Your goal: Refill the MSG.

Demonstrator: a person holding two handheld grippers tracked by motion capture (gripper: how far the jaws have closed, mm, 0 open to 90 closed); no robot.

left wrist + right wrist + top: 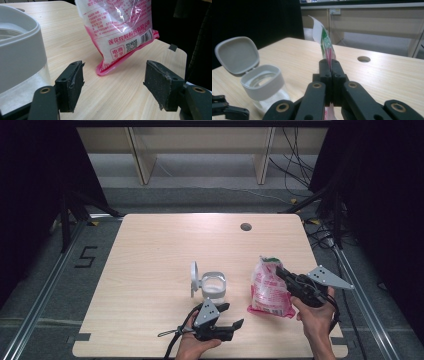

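Note:
A pink and white plastic bag (269, 290) of white grains stands tilted on the table, right of centre. My right gripper (280, 271) is shut on its upper edge; in the right gripper view the jaws (331, 66) pinch the bag's green and red top strip (325, 41). A clear jar (213, 288) with a grey collar stands mid-table, its hinged grey lid (193, 278) flipped open to the left. My left gripper (234, 318) is open just in front of the jar with nothing between its pads. In the left gripper view (112, 86) the bag (120, 30) hangs ahead and the jar (20, 50) is at the left.
The wooden table (160, 250) has a round cable hole (245, 226) near its far right. Its front edge runs close behind both hands. Dark curtains, cables and stands surround the table.

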